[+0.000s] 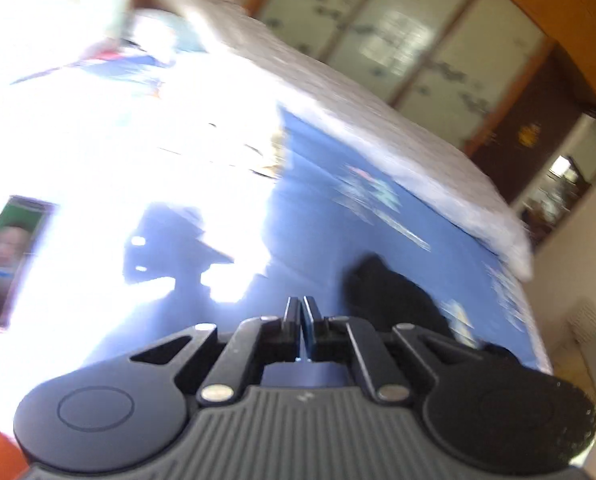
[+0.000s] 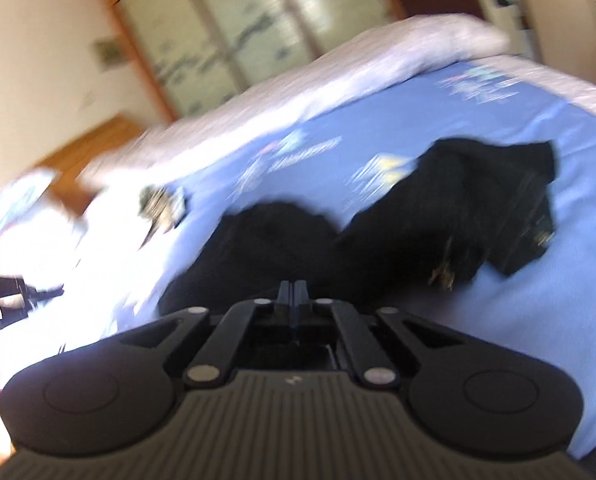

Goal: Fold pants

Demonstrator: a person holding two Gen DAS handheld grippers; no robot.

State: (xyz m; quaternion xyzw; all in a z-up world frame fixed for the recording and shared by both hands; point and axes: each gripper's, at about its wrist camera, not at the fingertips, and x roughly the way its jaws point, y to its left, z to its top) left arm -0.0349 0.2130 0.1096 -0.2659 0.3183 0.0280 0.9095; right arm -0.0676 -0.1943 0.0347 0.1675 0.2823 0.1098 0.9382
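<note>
A bedroom scene is recorded from two wrist cameras, both frames blurred and tilted. In the right wrist view, the black pants point(image 2: 378, 216) are seen lying crumpled on the blue bed sheet point(image 2: 558, 300), spread from near the middle of the bed out toward the right, with one darker folded end at the far right. The right gripper point(image 2: 293, 294) is shown with its fingers pressed together, the tips set against the near edge of the dark cloth; whether any fabric is caught between them cannot be told through the blur.

In the left wrist view, only a small dark part of the pants point(image 1: 386, 292) is visible, just right of the left gripper point(image 1: 301, 312). That gripper is likewise shown pressed together, with nothing seen between its fingers, above sheet that is partly washed out by strong sunlight. A phone point(image 1: 9, 260) with a lit screen is shown at the left edge of this view alone, lying on the glare-whitened part of the bed.

A pale quilt point(image 2: 378, 60) is bunched along the far side of the bed in both views, with sliding wardrobe doors point(image 1: 398, 28) behind it. Only the right wrist view takes in the other gripper, a dark shape at its left edge point(image 2: 13, 296).
</note>
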